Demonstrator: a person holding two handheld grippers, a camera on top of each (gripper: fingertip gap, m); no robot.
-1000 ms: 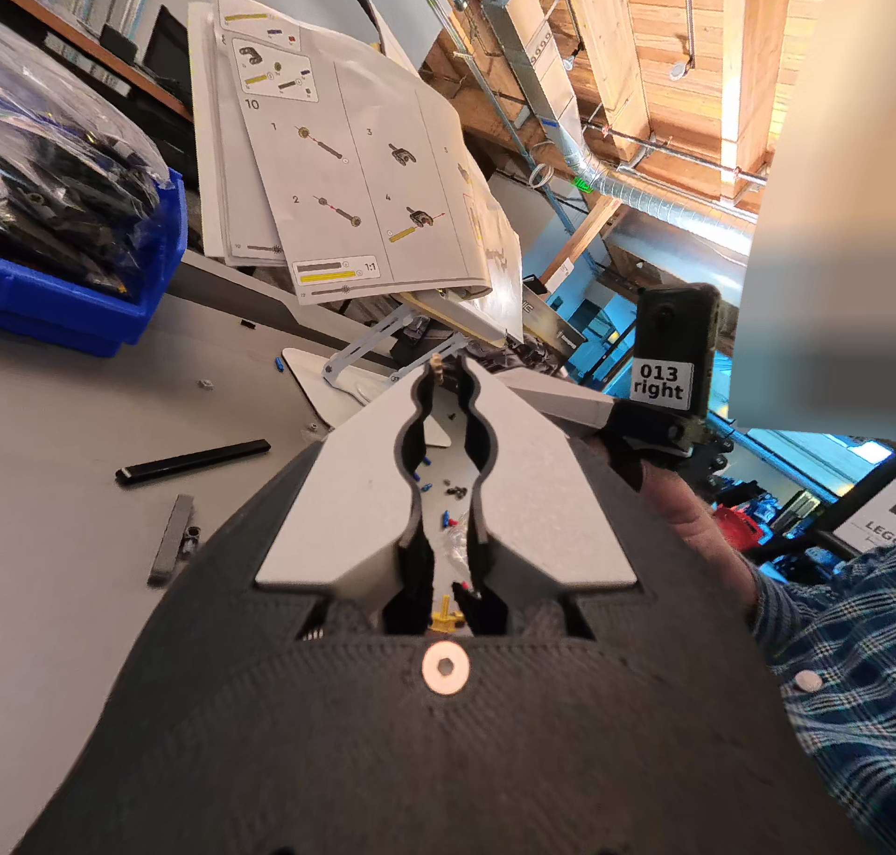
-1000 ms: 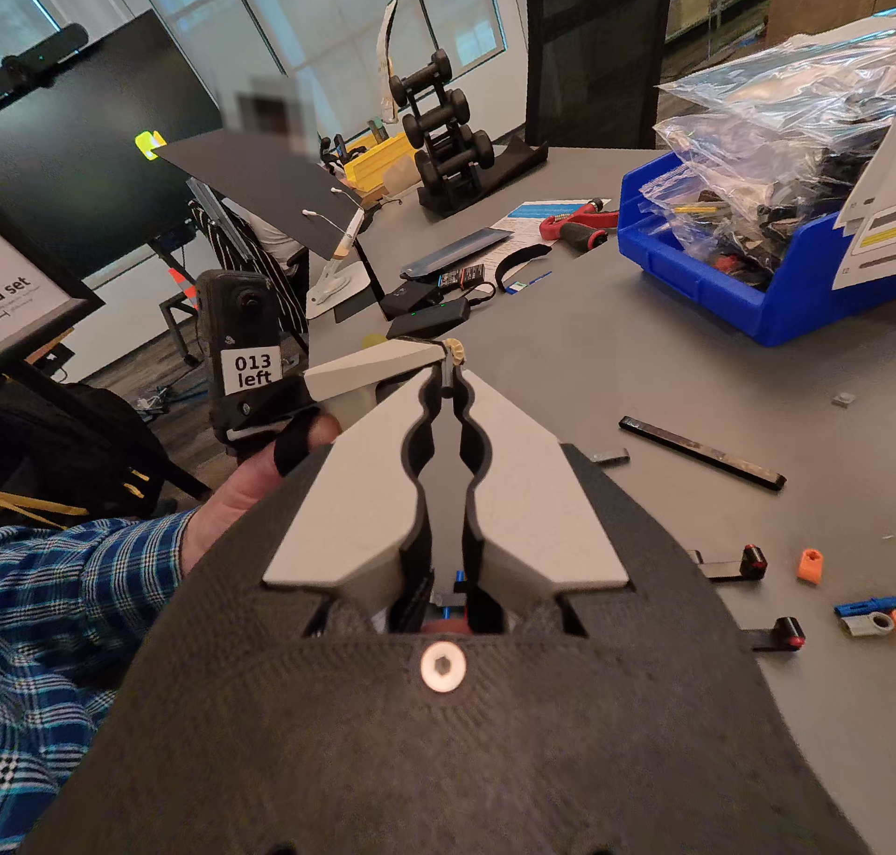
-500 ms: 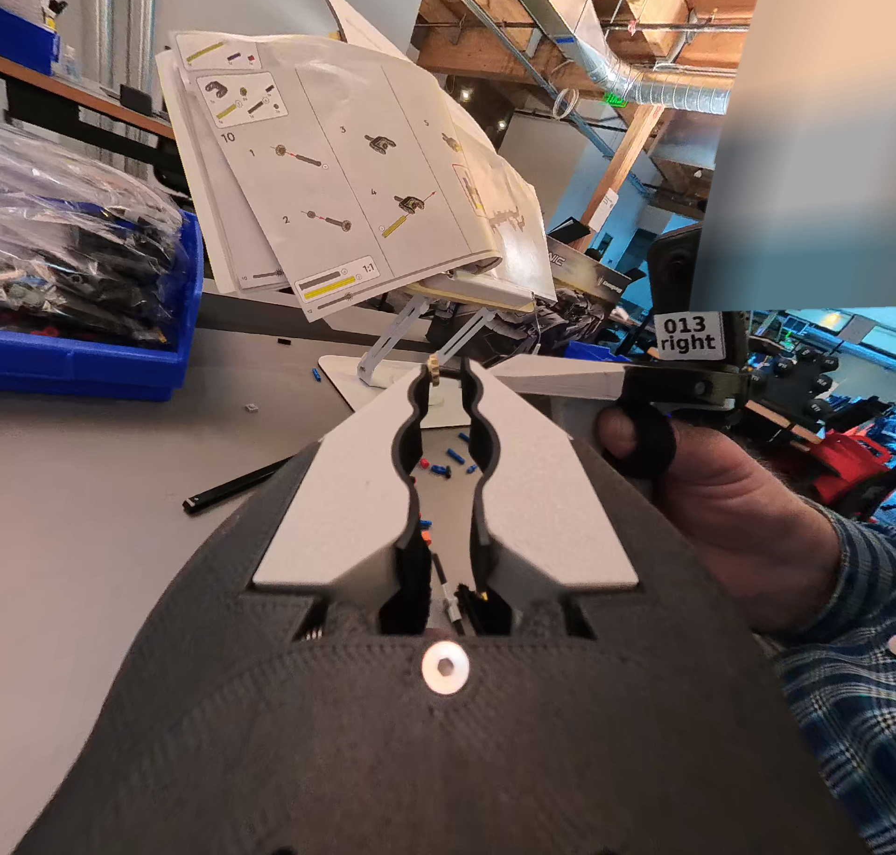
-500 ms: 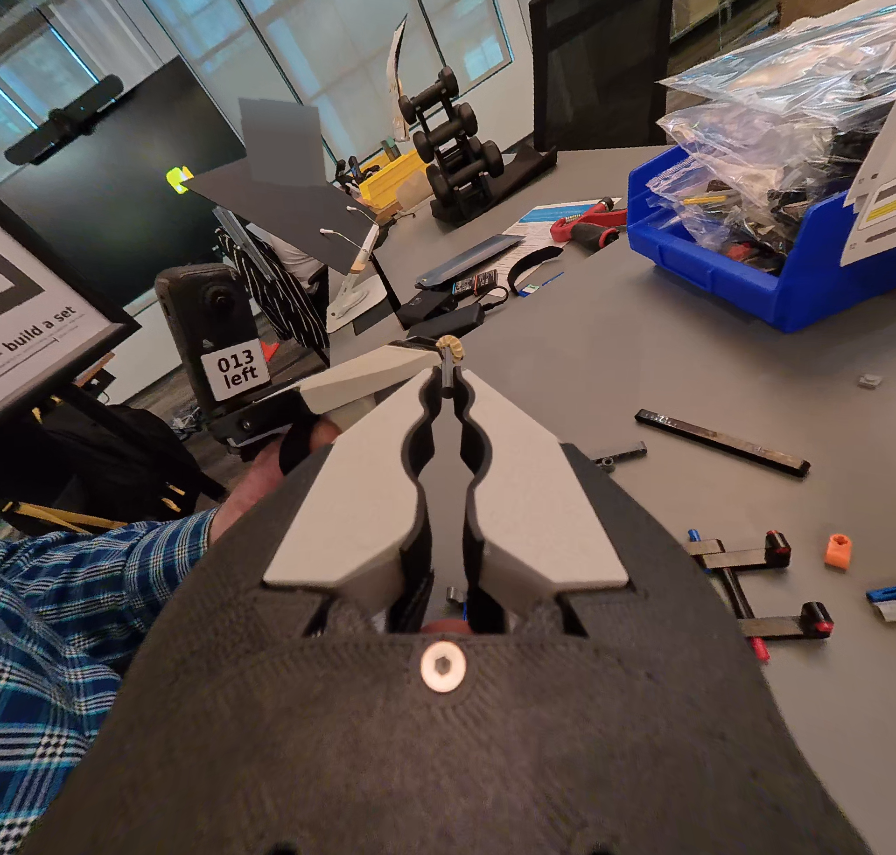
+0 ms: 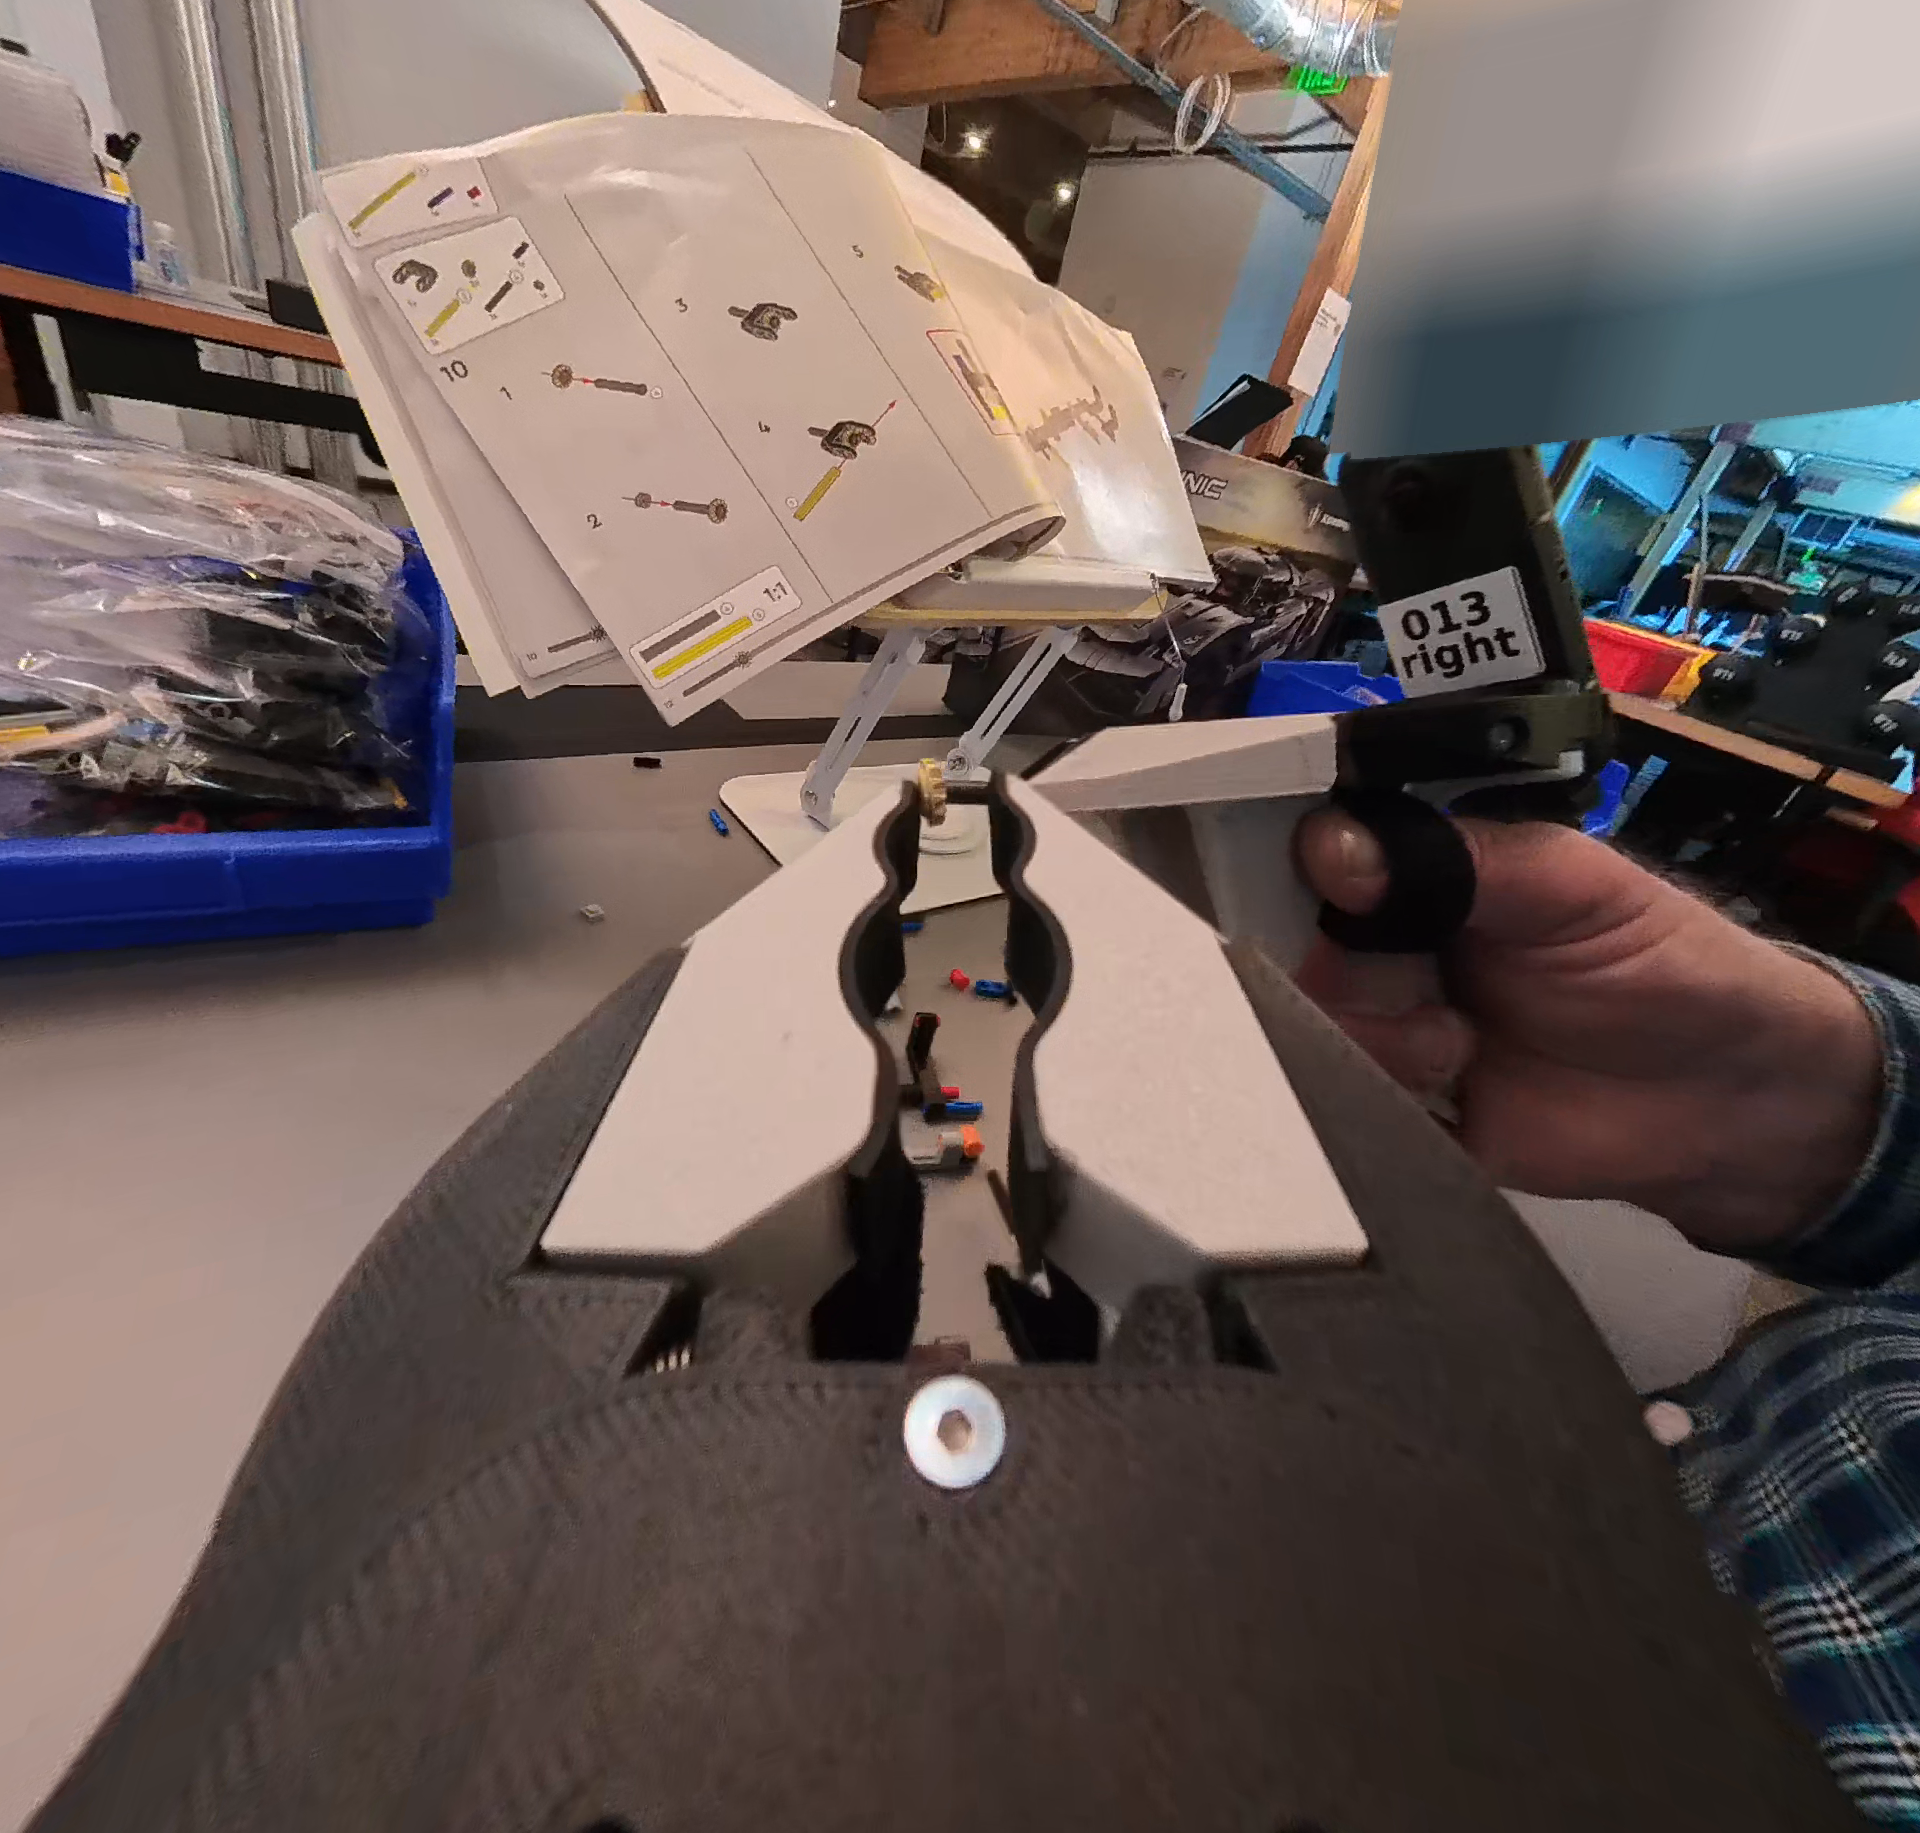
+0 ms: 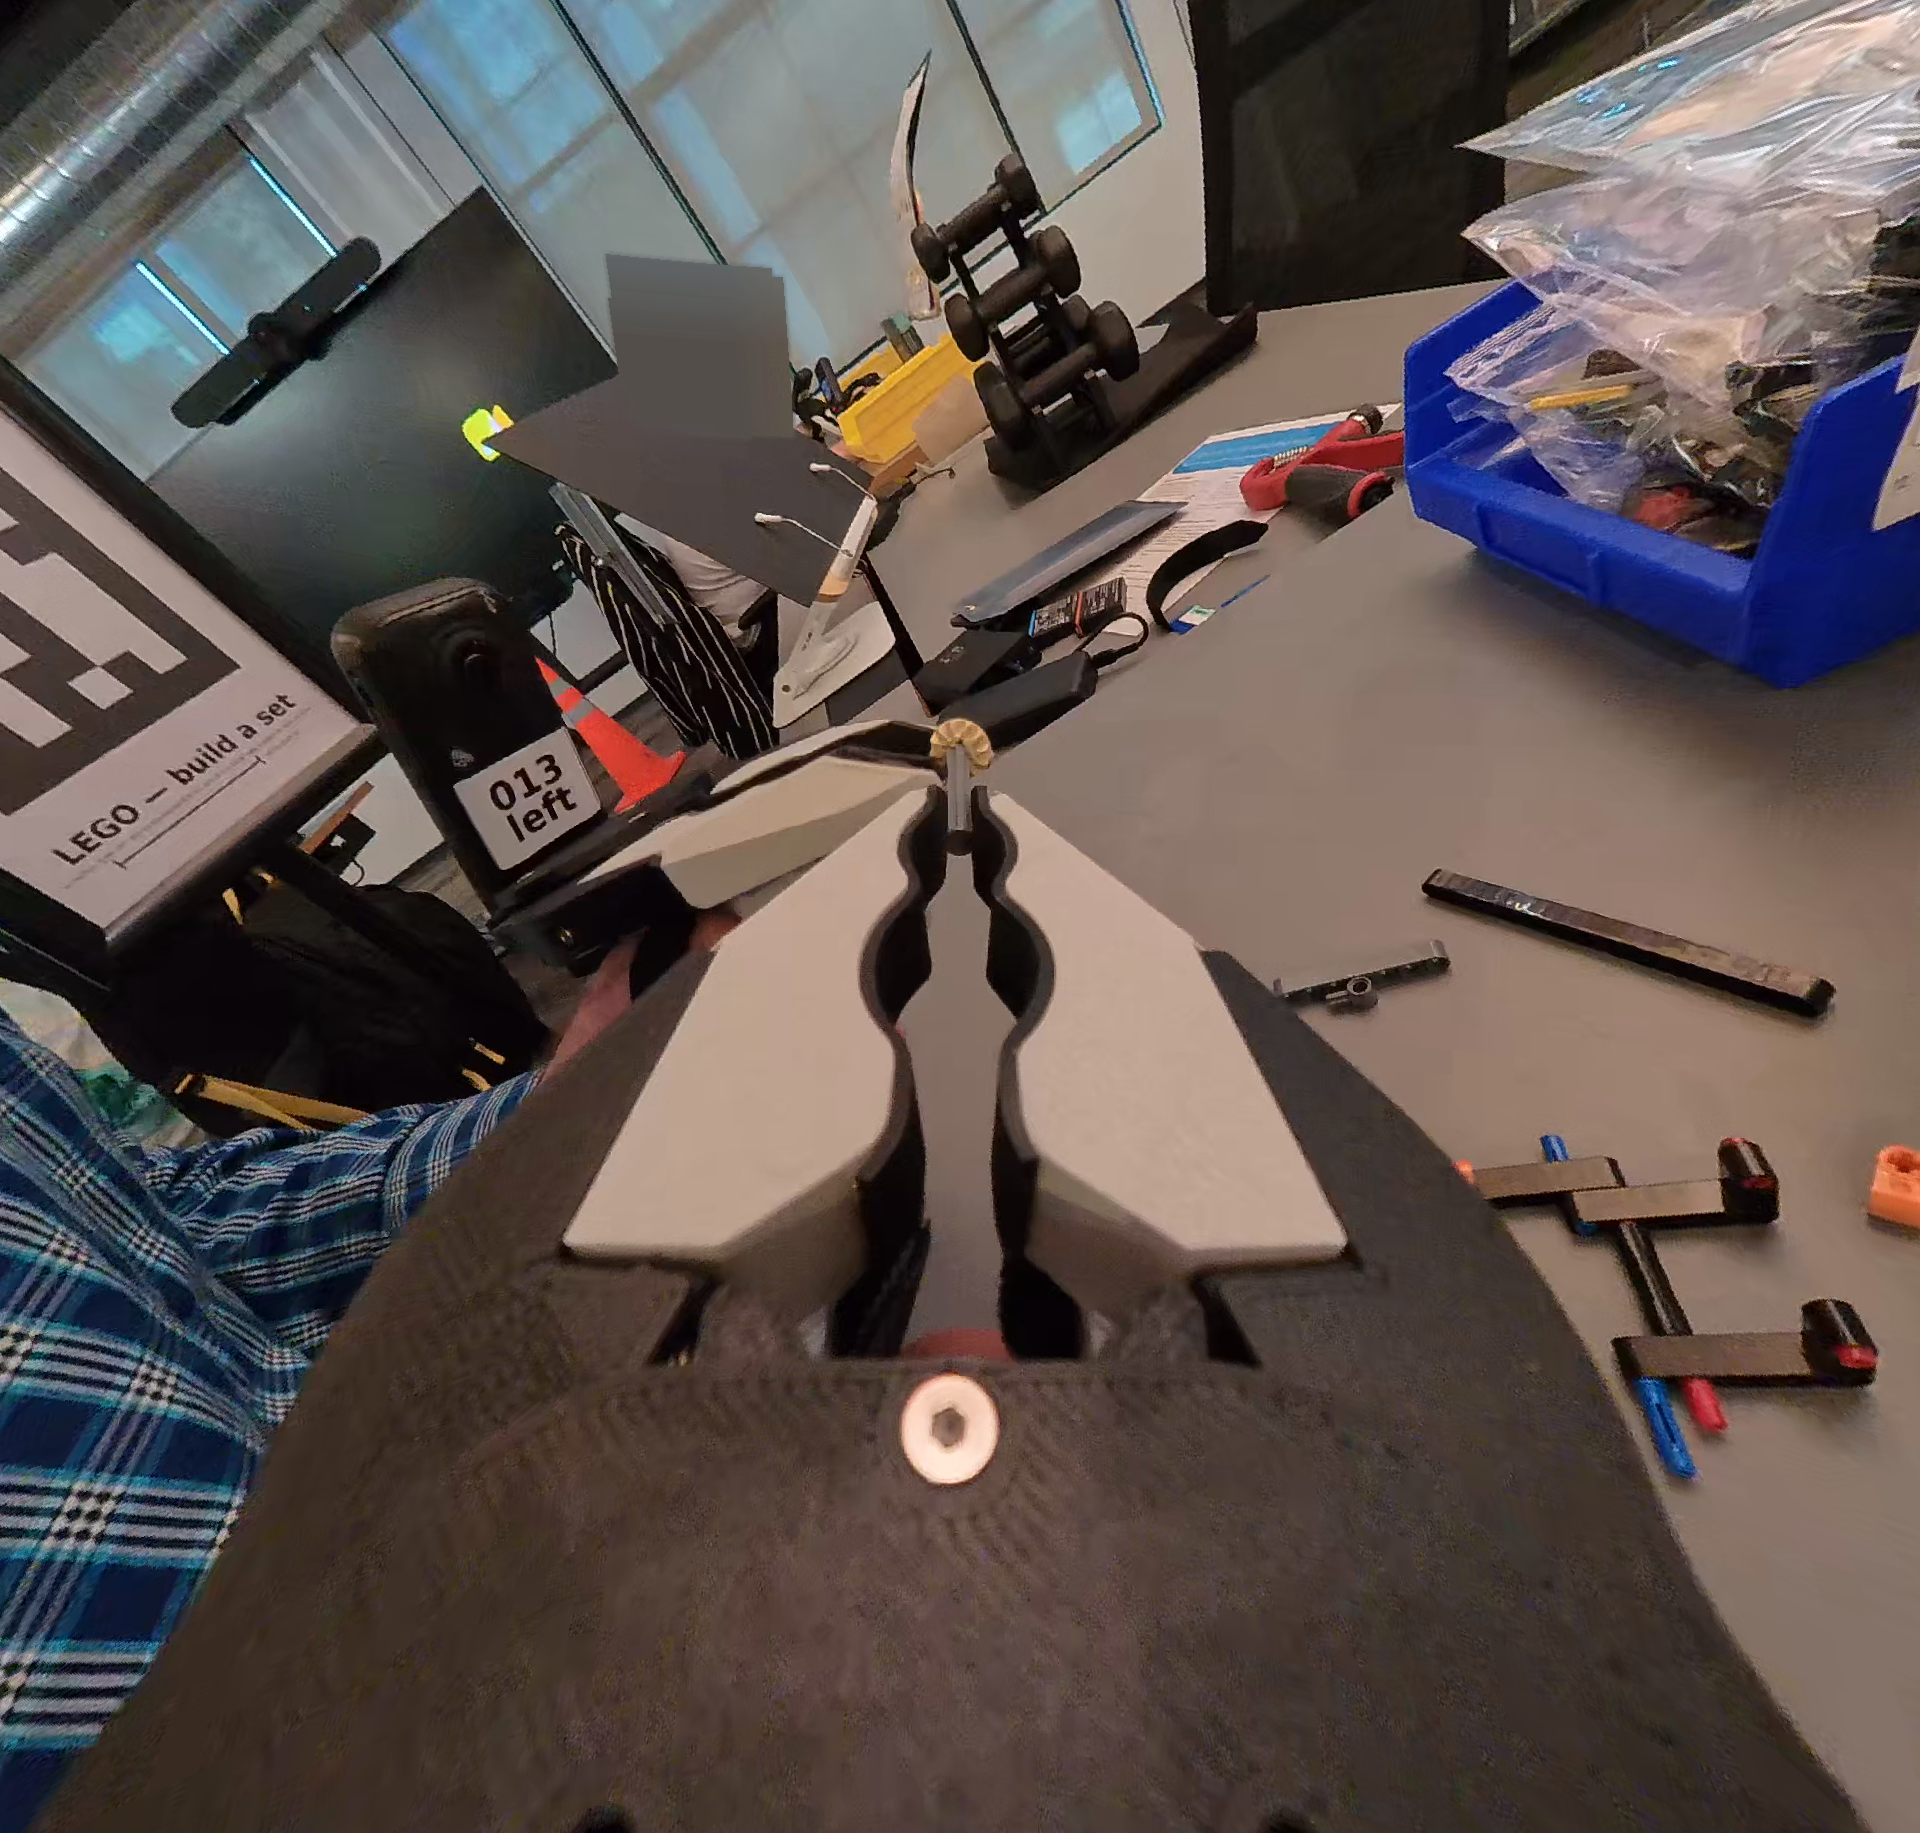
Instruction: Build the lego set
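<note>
Progress: early, I judge. The right claw (image 6: 961,833) is closed narrow on one grey axle (image 6: 960,804), and one tan gear (image 6: 951,741) sits on the axle end, just past the claw tips. So the gear-on-axle step looks done or nearly done.

The left claw (image 5: 954,807) is also narrow. The gear lies between its tips, w/ the right claw coming in from the right side. Whether the left claw really pinches the gear, I cannot tell.

One instruction booklet (image 5: 727,412) stands open on a stand, ahead of the left claw and above it.

Already built: one small black sub-assembly (image 6: 1662,1264) on the table (image 6: 1351,744), to the right of the right claw and nearer than its tips. It has 3 short black beams.

Loose on the table, right of the right claw:
- 1 orange piece (image 6: 1896,1181), beside the sub-assembly
- 1 long black bar (image 6: 1621,942)
- 1 short dark beam (image 6: 1361,978), between the bar and the claw

Left to do: most of the set, approx. One blue bin (image 6: 1662,578), far right of the right claw, is full of bags w/ parts; no. of bags not countable.
</note>
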